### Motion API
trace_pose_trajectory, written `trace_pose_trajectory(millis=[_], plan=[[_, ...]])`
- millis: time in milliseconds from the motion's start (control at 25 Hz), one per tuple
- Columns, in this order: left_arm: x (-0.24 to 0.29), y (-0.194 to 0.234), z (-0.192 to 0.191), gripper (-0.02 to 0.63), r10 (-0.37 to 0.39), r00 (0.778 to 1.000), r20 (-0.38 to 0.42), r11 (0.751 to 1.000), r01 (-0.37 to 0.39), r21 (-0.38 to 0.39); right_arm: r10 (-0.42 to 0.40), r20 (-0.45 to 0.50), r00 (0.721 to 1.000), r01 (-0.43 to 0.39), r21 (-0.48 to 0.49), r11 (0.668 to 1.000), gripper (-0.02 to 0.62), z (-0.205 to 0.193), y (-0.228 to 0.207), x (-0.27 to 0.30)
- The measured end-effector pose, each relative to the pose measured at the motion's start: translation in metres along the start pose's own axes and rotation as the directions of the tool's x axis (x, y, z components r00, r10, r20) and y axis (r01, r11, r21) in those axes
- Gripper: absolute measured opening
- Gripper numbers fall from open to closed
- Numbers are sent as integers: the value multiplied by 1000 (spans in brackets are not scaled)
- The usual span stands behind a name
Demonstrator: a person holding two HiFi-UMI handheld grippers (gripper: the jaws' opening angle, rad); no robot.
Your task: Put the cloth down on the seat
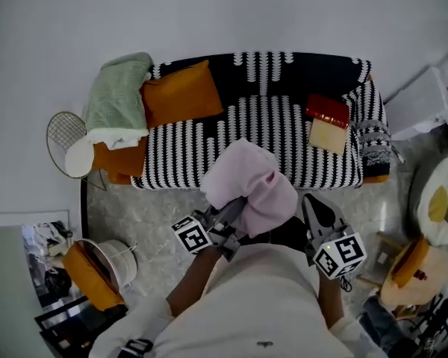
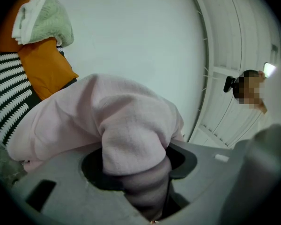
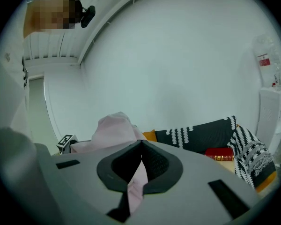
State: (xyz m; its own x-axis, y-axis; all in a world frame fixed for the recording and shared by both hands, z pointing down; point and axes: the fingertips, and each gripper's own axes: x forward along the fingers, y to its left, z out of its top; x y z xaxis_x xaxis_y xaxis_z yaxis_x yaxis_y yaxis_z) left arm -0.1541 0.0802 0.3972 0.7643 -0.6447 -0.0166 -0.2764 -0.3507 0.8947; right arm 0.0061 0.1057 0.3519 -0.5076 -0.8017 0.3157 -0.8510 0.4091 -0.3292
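The left gripper (image 2: 140,172), jaws fairly wide, clamps a thick bunch of the pink cloth (image 1: 250,185); the right gripper (image 3: 139,168), nearly closed, pinches its thin edge.

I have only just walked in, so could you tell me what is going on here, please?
A person holds a pink cloth up with two grippers, in front of a striped sofa. The left gripper clamps a thick bunch of it; the right gripper pinches a thin fold. The cloth is not yet laid on the seat.
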Motion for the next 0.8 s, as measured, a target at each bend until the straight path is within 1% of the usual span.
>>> trace_pose_trajectory(millis=[160, 360, 520, 640, 800], plan=[[15, 11, 0, 215, 14, 1000, -19, 1000, -14, -10, -14, -9, 1000, 15, 20, 1000, 8, -1, -13, 4], [40, 21, 1, 215, 35, 999, -10, 999, -36, -38, -2, -14, 1000, 2, 36, 999, 6, 3, -40, 18], [64, 20, 15, 216, 48, 999, 20, 998, -47, -42, 38, 19, 999, -38, 23, 999, 6, 32, -62, 39], [86, 18, 27, 216, 62, 997, 45, 998, -61, -23, 76, 42, 996, -76, 6, 997, 8, 56, -79, 54], [118, 20, 40, 216, 87, 993, 76, 996, -87, -6, 126, 43, 991, -125, -10, 992, 8, 80, -102, 73]])
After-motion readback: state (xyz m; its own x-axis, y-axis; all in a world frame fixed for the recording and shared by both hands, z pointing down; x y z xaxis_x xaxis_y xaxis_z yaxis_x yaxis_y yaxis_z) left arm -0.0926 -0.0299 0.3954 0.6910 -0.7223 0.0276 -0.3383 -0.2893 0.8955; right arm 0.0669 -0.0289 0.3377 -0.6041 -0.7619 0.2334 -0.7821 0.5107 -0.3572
